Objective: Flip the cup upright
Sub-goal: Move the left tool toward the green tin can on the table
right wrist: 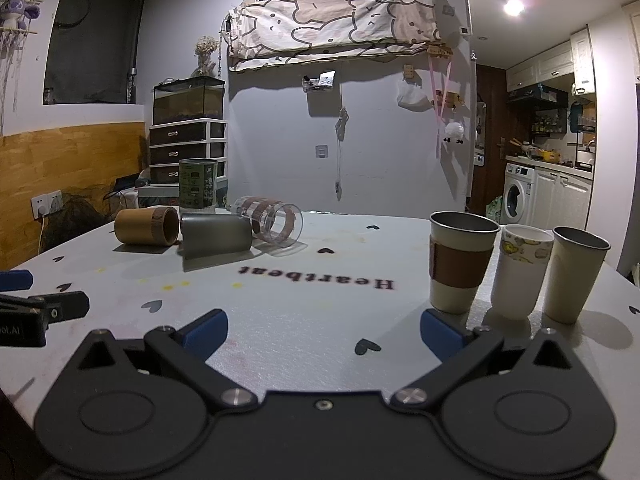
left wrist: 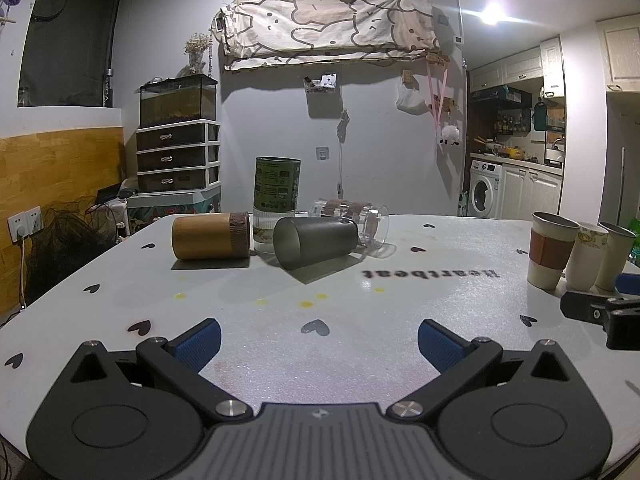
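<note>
Cups lie tipped at the far left: a bamboo cup [left wrist: 212, 236], a grey cup [left wrist: 316, 242] and a glass [left wrist: 352, 220], close together. No flip is begun. Both the left gripper [left wrist: 319, 340] and right gripper [right wrist: 323, 330] are held wide, empty, well short of them. A reach across bare table [left wrist: 400, 300] is needed; three upright cups [right wrist: 516, 268] crowd the right.

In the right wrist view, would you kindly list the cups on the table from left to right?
Bamboo cup → dark grey cup → clear glass cup → sleeved cup → white printed cup → plain cream cup.
</note>
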`<act>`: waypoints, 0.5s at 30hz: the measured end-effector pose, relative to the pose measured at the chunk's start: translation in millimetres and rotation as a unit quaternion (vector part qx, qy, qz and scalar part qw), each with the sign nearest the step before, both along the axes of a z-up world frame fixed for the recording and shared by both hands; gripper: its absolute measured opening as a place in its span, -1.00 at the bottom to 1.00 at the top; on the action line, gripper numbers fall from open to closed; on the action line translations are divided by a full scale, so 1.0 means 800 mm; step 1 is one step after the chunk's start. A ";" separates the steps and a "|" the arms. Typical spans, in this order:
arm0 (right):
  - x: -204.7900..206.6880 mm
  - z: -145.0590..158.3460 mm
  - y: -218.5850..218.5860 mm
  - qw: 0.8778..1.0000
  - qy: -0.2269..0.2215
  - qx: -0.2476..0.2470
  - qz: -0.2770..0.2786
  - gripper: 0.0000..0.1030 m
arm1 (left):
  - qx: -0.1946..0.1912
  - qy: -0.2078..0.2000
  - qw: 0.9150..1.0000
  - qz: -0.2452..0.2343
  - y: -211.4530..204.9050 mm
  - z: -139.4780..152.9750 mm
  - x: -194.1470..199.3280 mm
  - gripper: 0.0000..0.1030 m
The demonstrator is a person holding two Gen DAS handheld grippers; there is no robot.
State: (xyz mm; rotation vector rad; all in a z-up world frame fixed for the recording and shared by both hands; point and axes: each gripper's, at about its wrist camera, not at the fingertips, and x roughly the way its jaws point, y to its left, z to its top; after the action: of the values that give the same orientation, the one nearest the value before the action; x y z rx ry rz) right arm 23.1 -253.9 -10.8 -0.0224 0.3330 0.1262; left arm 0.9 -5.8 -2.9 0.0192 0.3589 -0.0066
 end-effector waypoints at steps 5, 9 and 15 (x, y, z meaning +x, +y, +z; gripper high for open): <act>-0.001 0.001 -0.003 1.000 -0.001 0.001 -0.001 1.00 | 0.000 0.000 1.000 -0.001 -0.004 -0.001 -0.002 1.00; -0.002 0.002 -0.003 1.000 -0.002 0.000 -0.001 1.00 | 0.000 -0.001 1.000 -0.001 -0.011 -0.005 0.002 1.00; -0.003 0.001 -0.001 1.000 -0.003 -0.001 -0.002 1.00 | -0.001 0.001 1.000 -0.003 -0.011 -0.005 0.001 1.00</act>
State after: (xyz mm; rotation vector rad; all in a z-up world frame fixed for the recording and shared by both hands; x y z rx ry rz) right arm 21.1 -254.5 -9.8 -0.0240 0.3279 0.1221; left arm 1.7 -14.2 -6.7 0.0180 0.3607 -0.0134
